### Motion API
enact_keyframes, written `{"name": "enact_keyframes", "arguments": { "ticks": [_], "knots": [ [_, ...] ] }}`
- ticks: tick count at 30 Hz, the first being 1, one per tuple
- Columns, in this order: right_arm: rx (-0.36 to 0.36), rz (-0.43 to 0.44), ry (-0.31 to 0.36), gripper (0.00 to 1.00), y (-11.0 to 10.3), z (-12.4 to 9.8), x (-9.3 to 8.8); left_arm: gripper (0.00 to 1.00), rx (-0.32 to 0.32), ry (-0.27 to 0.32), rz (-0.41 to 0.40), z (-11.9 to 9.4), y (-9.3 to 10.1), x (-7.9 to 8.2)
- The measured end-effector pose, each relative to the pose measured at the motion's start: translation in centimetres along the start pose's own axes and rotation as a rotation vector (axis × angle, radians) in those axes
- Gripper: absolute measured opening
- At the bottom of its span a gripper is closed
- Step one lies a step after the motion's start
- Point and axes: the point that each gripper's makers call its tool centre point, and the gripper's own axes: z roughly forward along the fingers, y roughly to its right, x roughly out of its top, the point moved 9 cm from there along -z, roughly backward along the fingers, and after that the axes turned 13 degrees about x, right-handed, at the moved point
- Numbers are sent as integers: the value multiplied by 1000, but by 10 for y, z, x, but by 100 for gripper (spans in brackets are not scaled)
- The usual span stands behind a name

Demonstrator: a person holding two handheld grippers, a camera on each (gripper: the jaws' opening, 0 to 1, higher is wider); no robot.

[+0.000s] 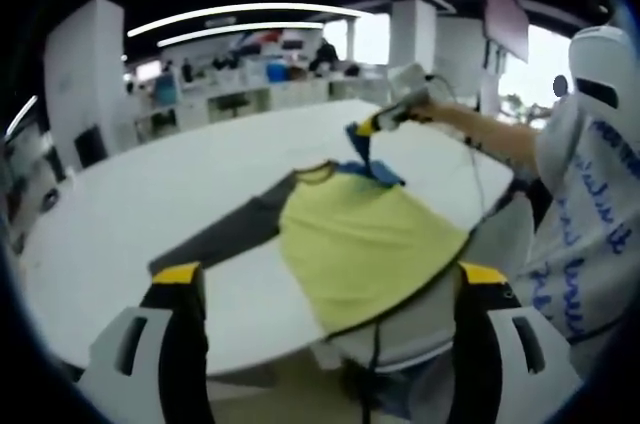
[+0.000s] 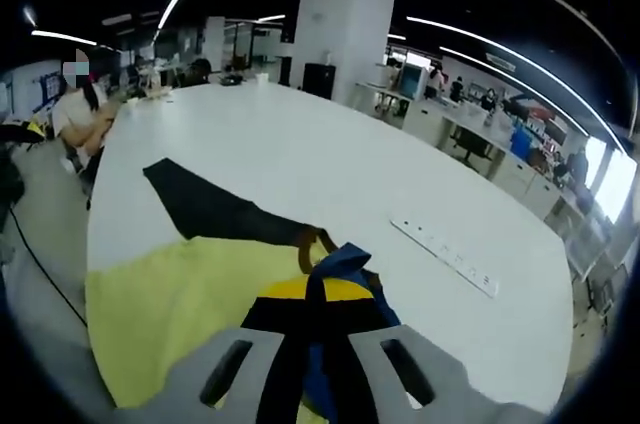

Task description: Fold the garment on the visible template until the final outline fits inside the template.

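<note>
A yellow garment (image 1: 360, 244) with a dark grey sleeve (image 1: 225, 234) lies on the white table (image 1: 150, 194), its hem hanging over the near edge. My left gripper (image 1: 330, 274) is open, its jaws wide apart on either side of the hem. My right gripper (image 1: 368, 134) comes in from the right and is shut on a blue part of the garment (image 1: 375, 169) by the collar, lifting it. In the right gripper view the right gripper (image 2: 318, 289) pinches that blue fabric (image 2: 350, 262), with the yellow body (image 2: 180, 294) and the dark sleeve (image 2: 210, 206) spread to its left.
A white power strip (image 2: 445, 254) lies on the table to the right of the garment. The person holding the grippers, in a white shirt (image 1: 590, 234), stands at the table's right. Another person (image 2: 85, 109) sits at the far end. A white pillar (image 2: 340, 24) and desks stand beyond.
</note>
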Motion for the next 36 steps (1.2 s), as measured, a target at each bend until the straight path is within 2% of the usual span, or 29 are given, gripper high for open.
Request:
{"name": "enact_keyframes", "arguments": {
  "ticks": [9, 21, 29, 36],
  "knots": [
    [32, -11, 0, 2, -13, 14, 7, 100, 1, -7, -1, -1, -4, -1],
    [79, -40, 20, 2, -27, 34, 27, 100, 0, -11, -3, -1, -9, -1],
    [132, -62, 1, 2, -45, 54, 27, 100, 0, -18, -7, 0, -11, -3],
    [168, -51, -28, 2, -59, 78, 16, 100, 8, -23, -3, -2, -14, -4]
  ]
}}
